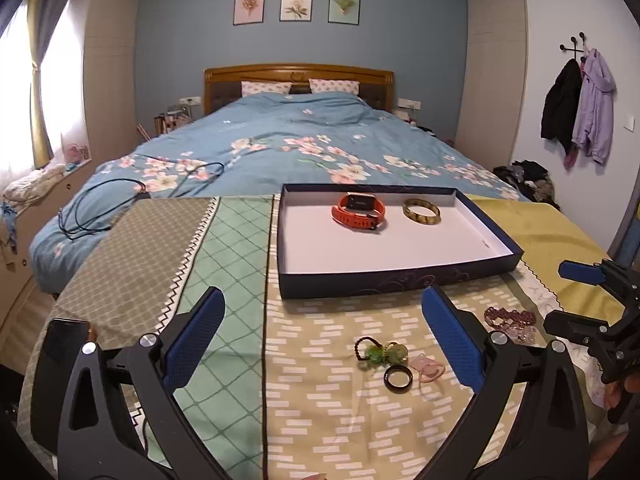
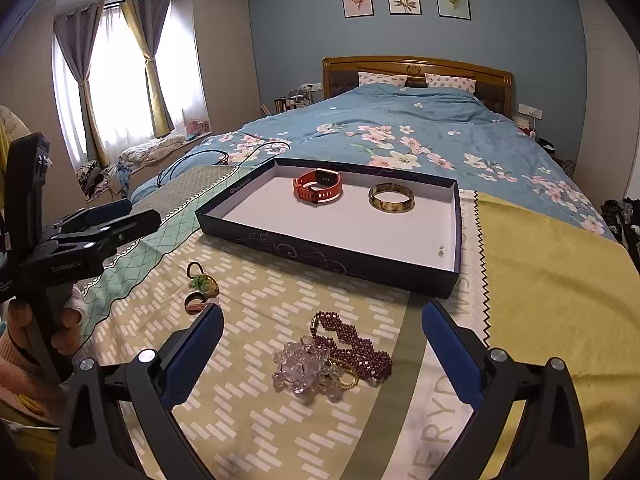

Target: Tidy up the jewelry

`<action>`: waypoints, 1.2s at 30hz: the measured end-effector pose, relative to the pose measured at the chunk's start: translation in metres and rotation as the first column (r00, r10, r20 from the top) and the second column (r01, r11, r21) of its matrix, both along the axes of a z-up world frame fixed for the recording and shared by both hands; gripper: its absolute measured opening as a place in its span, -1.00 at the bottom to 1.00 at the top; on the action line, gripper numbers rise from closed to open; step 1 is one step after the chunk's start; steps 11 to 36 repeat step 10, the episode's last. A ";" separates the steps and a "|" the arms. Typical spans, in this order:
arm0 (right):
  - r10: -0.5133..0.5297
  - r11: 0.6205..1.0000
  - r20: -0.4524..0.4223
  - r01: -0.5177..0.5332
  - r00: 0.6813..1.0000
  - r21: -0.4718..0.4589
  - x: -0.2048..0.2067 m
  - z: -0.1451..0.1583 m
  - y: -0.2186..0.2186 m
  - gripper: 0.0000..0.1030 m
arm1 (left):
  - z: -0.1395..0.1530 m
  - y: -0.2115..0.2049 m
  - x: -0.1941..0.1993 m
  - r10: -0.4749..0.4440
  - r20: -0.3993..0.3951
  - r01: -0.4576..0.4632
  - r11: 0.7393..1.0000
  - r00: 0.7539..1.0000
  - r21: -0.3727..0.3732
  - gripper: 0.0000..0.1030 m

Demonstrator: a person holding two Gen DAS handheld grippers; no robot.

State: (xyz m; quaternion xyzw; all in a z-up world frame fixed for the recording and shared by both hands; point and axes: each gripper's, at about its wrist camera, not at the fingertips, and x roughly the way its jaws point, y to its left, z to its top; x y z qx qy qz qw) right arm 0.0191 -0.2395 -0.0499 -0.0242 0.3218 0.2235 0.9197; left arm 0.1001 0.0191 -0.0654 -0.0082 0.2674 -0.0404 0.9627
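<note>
A dark blue box lid (image 1: 360, 280) (image 2: 320, 250) with a white inside holds an orange smartwatch (image 1: 359, 212) (image 2: 318, 191) and an amber bangle (image 1: 421, 211) (image 2: 391, 197). In front of it on the cloth lie a green bead hair tie (image 1: 378, 353) (image 2: 204, 282), a black ring (image 1: 397, 378), a pink ring (image 1: 430, 368), a maroon bead bracelet (image 2: 352, 346) (image 1: 508, 317) and clear crystal beads (image 2: 300, 368). My left gripper (image 1: 324, 324) is open above the small pieces. My right gripper (image 2: 322, 344) is open around the bead pile.
The cloths lie on a table at the foot of a bed (image 1: 288, 140) with a blue flowered quilt. A dark phone (image 1: 64, 344) lies at the table's left edge. Black cables (image 1: 132, 196) lie on the quilt. Coats (image 1: 580, 108) hang on the right wall.
</note>
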 end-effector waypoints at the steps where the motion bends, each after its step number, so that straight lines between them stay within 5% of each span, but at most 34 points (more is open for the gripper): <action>1: -0.002 1.000 -0.002 0.002 1.000 0.003 0.000 0.000 0.000 0.86 | 0.000 0.000 -0.002 -0.001 0.002 0.001 1.000 1.000 0.000 0.89; 36: -0.045 0.999 0.002 0.045 0.999 0.026 -0.001 0.000 -0.009 0.86 | 0.001 0.002 -0.008 0.007 -0.005 -0.007 1.000 1.000 -0.010 0.89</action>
